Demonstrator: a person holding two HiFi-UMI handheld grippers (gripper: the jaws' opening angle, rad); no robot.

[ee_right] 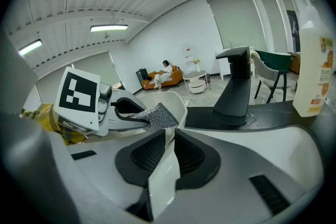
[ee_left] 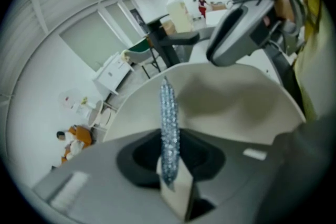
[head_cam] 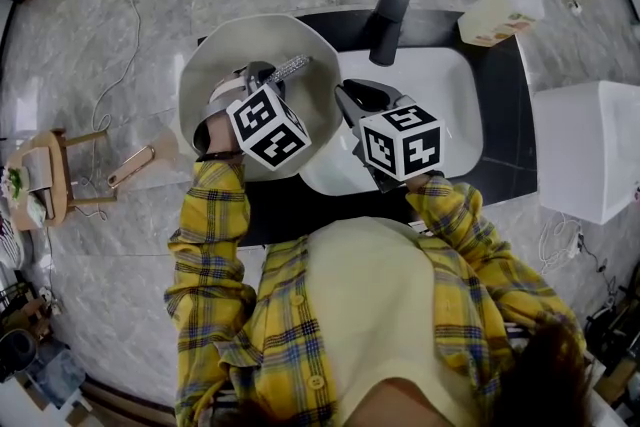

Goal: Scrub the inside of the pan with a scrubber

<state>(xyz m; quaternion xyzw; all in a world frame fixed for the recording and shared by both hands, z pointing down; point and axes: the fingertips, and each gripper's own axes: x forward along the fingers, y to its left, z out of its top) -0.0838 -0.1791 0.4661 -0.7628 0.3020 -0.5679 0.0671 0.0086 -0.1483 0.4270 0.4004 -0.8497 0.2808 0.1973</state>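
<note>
**Scrubbing step, pan held tilted at the sink.** The left gripper [head_cam: 266, 77] has its jaws pressed together on a silvery metal-mesh scrubber [head_cam: 289, 68]. In the left gripper view the scrubber shows edge-on as a thin glittering strip [ee_left: 168, 128] rising from the pinch. The right gripper [head_cam: 347, 102] is clamped on the thin near rim of the round, cream-white pan [head_cam: 232, 50], and the right gripper view shows that wall caught between its dark ribbed pads [ee_right: 149, 153].

The pan sits at the left end of the white basin sink [head_cam: 455, 80], partly over the black counter [head_cam: 505, 130], with its pale bowl turned toward the scrubber. From where I stand the mesh lies over the upper inside of the pan, but I cannot tell whether it is touching.

The work appears to be at or just before the rubbing stroke. The next move calls for pressing the mesh flat against the inner wall and sweeping it round while the right gripper steadies the rim.

The pan's inside looks smooth, matt and evenly pale, with no obvious residue. A black tap [head_cam: 390, 15] and a pale detergent bottle [head_cam: 500, 12] stand beyond the pan.
</note>
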